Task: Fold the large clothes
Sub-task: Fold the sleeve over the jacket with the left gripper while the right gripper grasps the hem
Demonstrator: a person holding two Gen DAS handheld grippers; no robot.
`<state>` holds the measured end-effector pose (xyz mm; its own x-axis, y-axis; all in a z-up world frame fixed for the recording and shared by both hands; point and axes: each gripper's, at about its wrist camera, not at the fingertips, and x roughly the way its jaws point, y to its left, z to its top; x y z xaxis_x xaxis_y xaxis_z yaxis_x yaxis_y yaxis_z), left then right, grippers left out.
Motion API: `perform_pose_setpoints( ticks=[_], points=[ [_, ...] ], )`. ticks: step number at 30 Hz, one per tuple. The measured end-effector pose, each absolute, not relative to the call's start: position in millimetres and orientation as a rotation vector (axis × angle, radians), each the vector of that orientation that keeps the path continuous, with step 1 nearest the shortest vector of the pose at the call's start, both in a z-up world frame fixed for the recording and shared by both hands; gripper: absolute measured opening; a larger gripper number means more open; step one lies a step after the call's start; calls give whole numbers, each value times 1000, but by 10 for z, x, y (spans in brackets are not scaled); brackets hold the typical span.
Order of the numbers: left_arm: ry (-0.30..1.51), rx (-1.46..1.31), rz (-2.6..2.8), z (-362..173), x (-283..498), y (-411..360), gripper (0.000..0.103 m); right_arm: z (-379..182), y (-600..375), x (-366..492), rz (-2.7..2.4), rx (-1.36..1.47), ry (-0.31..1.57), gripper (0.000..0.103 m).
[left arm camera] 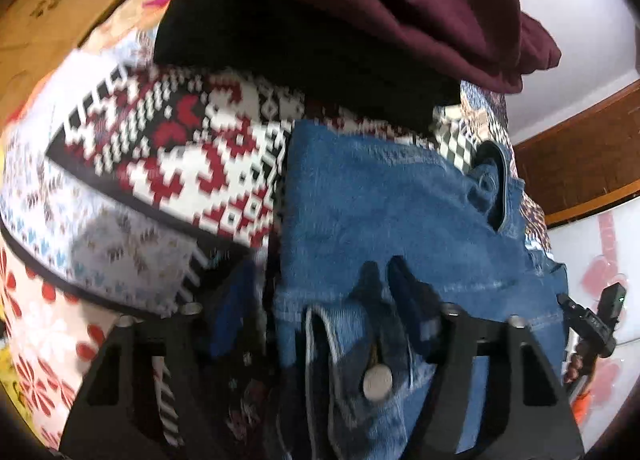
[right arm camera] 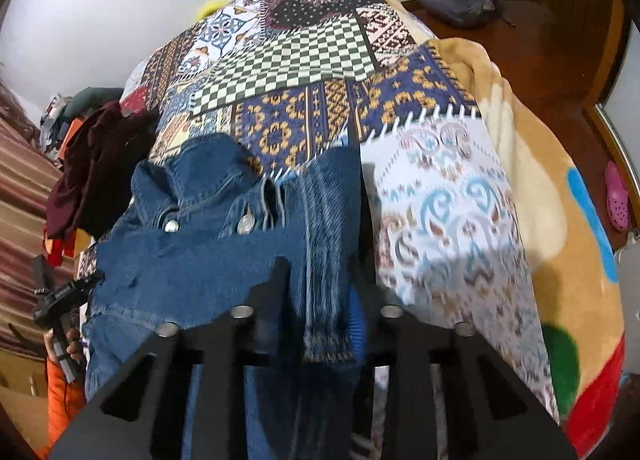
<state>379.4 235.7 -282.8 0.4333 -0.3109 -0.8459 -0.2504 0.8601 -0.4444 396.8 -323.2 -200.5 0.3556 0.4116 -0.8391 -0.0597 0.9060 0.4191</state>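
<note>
Denim jacket (right arm camera: 200, 252): lies on the patchwork bedspread (right arm camera: 440, 188), collar end away from both grippers, long axis running from the grippers toward the collar; near hem under the fingers.
Dark red garment (left arm camera: 360, 0): heaped beyond the jacket on the left (not part of this fold, I judge).
Left gripper (left arm camera: 320, 292): jaws partway apart over the snap-button edge; blurred, so I cannot tell whether the pads press the cloth.
Right gripper (right arm camera: 324, 280): jaws narrowed onto a bunched, ribbed strip of denim, which hangs between them, gripped.
Nearness: each hand sits at its own side of the near hem, neither clearly nearer.
Next move, as I judge it: carrying the near edge along the long axis toward the collar.
</note>
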Motion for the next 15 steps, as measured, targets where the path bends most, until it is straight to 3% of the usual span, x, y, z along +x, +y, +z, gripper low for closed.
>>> perform_pose_setpoints(
  ticks=[1, 2, 3, 5, 9, 15],
  points=[
    [1135, -538, -22, -2825, 3836, 2337, 43, -1986, -3221, 4008, 317, 341, 1162, 18],
    [1135, -517, -10, -2835, 3881, 2318, 25, -1944, -3199, 4060, 316, 333, 1145, 17],
    [1139, -508, -3, -2847, 3922, 2312, 16, -1898, -3177, 4103, 318, 323, 1131, 16],
    [1132, -482, 11, -2843, 3978, 2287, 11, -1767, -3108, 4218, 328, 284, 1094, 13],
    [1119, -386, 47, -2756, 4073, 2187, 8, -1691, -2946, 4423, 328, 219, 1073, 13],
    [1123, -402, 69, -2788, 4113, 2185, 9, -2096, -2979, 4482, 252, 175, 1163, 15]
  ],
)
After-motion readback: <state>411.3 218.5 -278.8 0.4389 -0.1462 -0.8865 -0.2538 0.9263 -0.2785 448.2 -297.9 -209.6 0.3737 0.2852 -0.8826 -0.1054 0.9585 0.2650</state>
